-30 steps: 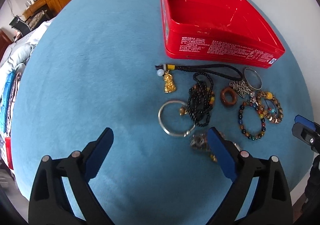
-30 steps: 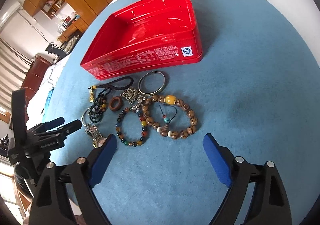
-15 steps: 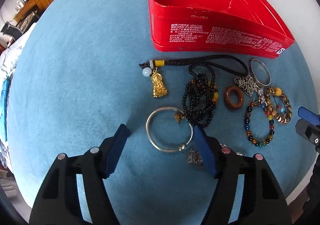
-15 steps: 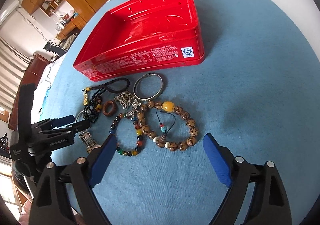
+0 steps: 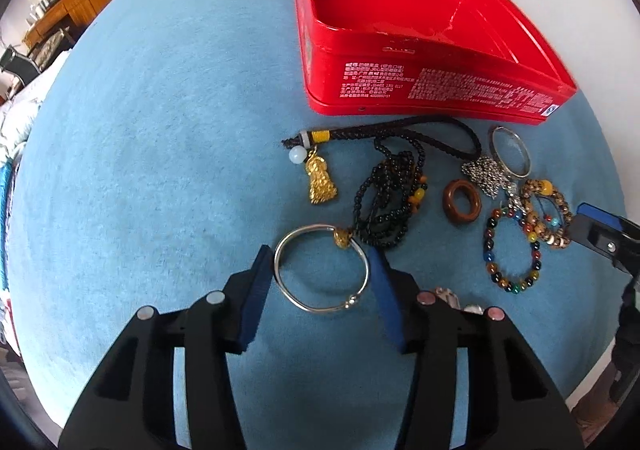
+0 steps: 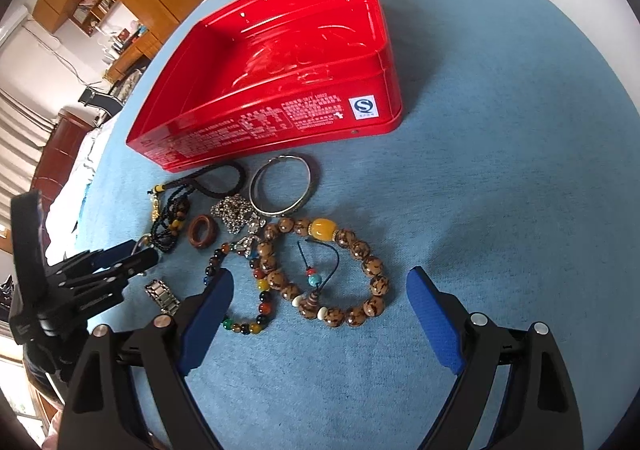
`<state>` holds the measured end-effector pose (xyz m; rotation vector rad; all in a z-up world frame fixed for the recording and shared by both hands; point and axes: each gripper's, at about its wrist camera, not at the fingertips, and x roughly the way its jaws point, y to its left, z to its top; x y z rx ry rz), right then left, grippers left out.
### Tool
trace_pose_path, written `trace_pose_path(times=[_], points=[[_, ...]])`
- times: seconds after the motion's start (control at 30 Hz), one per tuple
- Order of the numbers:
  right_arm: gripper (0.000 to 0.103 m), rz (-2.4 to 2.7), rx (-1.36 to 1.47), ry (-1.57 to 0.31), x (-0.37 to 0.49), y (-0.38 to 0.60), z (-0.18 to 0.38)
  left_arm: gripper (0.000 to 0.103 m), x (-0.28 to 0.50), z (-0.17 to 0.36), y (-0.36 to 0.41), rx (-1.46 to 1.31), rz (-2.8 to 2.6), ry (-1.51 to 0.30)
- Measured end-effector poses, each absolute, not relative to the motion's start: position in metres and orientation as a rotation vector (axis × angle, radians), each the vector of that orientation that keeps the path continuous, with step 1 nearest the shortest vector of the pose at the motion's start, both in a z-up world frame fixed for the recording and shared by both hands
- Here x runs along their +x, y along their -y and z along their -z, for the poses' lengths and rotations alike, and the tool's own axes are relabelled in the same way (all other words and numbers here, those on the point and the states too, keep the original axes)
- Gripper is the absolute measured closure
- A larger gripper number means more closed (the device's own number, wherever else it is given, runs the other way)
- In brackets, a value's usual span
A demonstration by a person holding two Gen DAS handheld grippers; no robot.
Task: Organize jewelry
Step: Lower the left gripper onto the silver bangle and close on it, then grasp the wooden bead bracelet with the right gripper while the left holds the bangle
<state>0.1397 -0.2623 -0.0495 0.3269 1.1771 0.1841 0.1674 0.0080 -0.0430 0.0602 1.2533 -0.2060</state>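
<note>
An empty red tin box (image 5: 420, 50) stands on the blue cloth (image 5: 160, 130); it also shows in the right wrist view (image 6: 280, 90). Jewelry lies in front of it. My left gripper (image 5: 320, 274) straddles a thin silver bangle with a gold charm (image 5: 321, 269), its pads at the bangle's two sides, jaws narrowed but not clearly pressing. My right gripper (image 6: 320, 286) is open over a brown wooden bead bracelet with a yellow bead (image 6: 328, 270). A multicolour bead bracelet (image 6: 244, 286) lies by its left finger.
Also on the cloth: a black cord with a gold pendant (image 5: 320, 180), a black bead necklace (image 5: 388, 206), a brown wooden ring (image 5: 461, 202), a silver chain (image 5: 484, 174), a wide silver bangle (image 6: 280, 190) and a metal watch band (image 6: 162, 296). Wooden furniture stands beyond the table.
My left gripper has moved forward over the thin silver bangle and narrowed its jaws around it. My right gripper has moved closer to the bead bracelets and stays open.
</note>
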Motion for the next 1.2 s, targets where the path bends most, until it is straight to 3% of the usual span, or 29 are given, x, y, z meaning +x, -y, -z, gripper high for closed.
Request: trace_pose_path(times=[0.43, 0.57, 0.67, 0.97, 1.2], points=[[0.015, -0.179, 0.314, -1.191, 0.144, 0.262, 0.048, 0.055, 0.136, 0.002, -0.029, 0.002, 0.233, -1.164], [0.016, -0.166, 0.306, -1.201, 0.145, 0.264, 0.05, 0.055, 0.142, 0.008, -0.031, 0.0, 0.214, -1.176], [0.024, -0.163, 0.309, -1.227, 0.148, 0.266, 0.058, 0.055, 0.149, 0.019, -0.023, 0.001, 0.205, -1.193], [0.025, -0.165, 0.224, -1.236, 0.153, 0.255, 0.061, 0.055, 0.158, 0.023, -0.019, 0.011, 0.2, -1.187], [0.06, -0.143, 0.159, -1.231, 0.163, 0.264, 0.063, 0.055, 0.158, 0.026, -0.016, 0.01, 0.212, -1.193]])
